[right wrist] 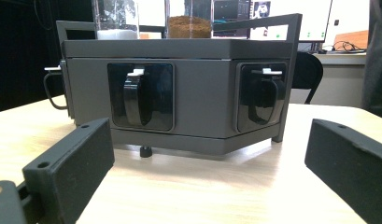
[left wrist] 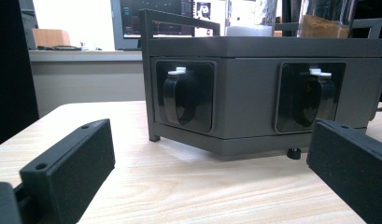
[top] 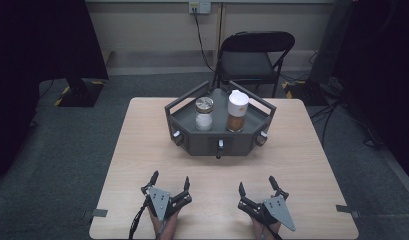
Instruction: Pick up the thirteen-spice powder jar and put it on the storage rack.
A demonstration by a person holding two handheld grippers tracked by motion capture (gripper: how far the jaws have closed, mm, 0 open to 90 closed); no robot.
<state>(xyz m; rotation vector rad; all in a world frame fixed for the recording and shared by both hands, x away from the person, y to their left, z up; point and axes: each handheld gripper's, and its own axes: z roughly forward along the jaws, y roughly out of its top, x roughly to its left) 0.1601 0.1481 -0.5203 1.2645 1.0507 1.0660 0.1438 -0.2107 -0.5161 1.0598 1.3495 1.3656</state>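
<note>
A dark grey angular rack (top: 192, 140) stands at the middle of the table, its front faces set with black knob handles (left wrist: 179, 95) (right wrist: 137, 95). On top stand two jars: one with a metal lid and white powder (top: 204, 114), one with a white lid and brown powder (top: 237, 111). My left gripper (top: 170, 183) rests open near the front edge, left of centre, nothing between its jaws. My right gripper (top: 256, 186) rests open to the right of it, also holding nothing. Both point at the rack from a short distance.
The light wooden table (top: 142, 150) has bare surface on both sides of the rack. A black folding chair (top: 254, 57) stands behind the far edge. Dark stands flank the room; cables run along the floor at right.
</note>
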